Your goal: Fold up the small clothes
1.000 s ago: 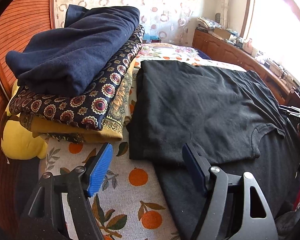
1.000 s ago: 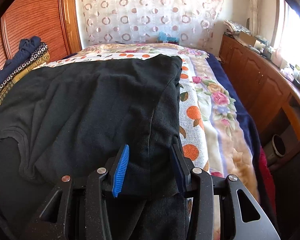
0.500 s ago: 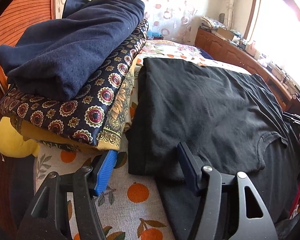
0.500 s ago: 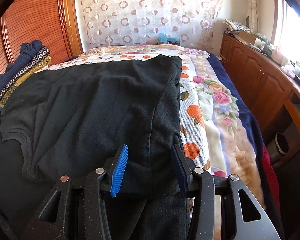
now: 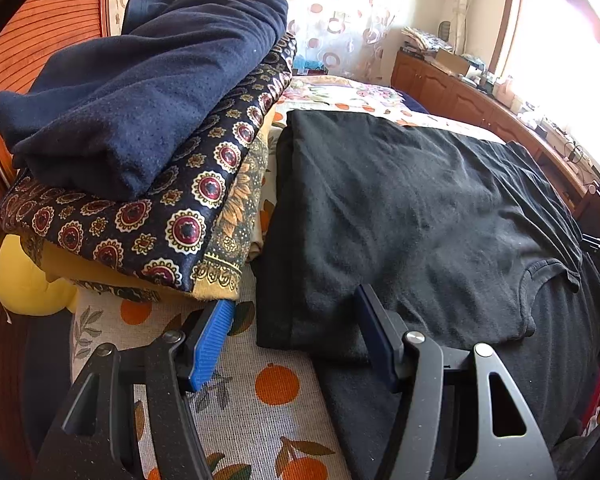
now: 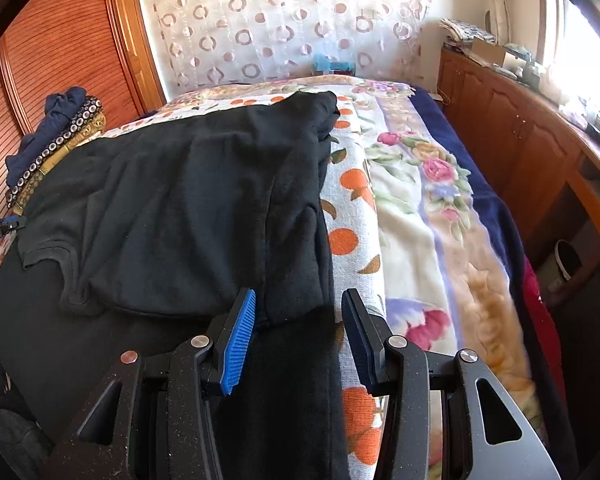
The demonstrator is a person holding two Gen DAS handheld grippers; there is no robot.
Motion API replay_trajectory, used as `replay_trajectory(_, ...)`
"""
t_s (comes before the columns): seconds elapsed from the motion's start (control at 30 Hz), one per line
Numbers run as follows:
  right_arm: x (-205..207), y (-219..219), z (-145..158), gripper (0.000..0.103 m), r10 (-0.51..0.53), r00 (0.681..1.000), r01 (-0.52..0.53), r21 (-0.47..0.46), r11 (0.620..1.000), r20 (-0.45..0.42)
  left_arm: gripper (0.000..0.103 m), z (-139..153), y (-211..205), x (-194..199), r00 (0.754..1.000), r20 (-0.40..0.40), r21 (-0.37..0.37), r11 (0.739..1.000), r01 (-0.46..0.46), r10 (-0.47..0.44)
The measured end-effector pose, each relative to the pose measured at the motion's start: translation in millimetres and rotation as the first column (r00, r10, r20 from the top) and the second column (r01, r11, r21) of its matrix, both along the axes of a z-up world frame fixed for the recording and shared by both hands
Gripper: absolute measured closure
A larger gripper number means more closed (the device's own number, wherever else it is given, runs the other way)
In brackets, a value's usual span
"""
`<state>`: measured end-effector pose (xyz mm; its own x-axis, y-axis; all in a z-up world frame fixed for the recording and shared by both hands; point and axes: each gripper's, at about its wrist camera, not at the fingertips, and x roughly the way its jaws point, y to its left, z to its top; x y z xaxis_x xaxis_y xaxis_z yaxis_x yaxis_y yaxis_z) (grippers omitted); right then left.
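A black T-shirt lies folded over on the orange-print bedspread, collar toward the near side. My left gripper is open and straddles the shirt's near left corner, its blue pad over the bedspread and its dark pad over the cloth. In the right wrist view the same T-shirt fills the left half. My right gripper is open, with the shirt's near right edge lying loose between its pads. The left gripper's tip shows at the far left edge.
A stack of folded clothes, navy on top of patterned ones, stands just left of the shirt, over a yellow pillow. A flowered blanket covers the bed's right side. A wooden cabinet runs along the window wall.
My left gripper has moved forward onto the shirt's corner and its jaws have narrowed. My right gripper has shifted a little to the right, so its right pad now hangs over the bedspread.
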<state>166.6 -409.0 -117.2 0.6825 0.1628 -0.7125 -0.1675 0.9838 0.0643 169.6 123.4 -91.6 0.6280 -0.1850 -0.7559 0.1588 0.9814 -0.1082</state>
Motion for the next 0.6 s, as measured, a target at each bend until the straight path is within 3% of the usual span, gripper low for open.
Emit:
replay_trajectory(0.17, 1.6, 13.4, 3.5, 0.057, 0.036, 0.999, -0.035, -0.011, 0.999, 0.011, 0.056, 0.7, 2.3, 0.3, 1.000, 0.006, 0.009, 1.000, -0.019, 0.019)
replay_trajectory(0.27, 1.6, 20.6, 1.6, 0.066, 0.053, 0.998, -0.052, -0.031, 0.998, 0.016, 0.063, 1.6, 8.8, -0.7, 1.000, 0.004, -0.010, 1.000, -0.029, 0.029)
replay_trajectory(0.4, -0.2, 24.3, 1.8, 0.087, 0.059, 0.998, -0.056, -0.071, 0.996, 0.037, 0.063, 2.1, 10.2, -1.9, 1.000, 0.002, -0.016, 0.999, -0.029, 0.029)
replay_trajectory(0.6, 0.8, 24.1, -2.5, 0.091, 0.068, 0.997, -0.065, -0.089, 0.994, 0.032, 0.063, 1.8, 5.1, -1.8, 1.000, -0.003, 0.014, 1.000, -0.027, 0.027)
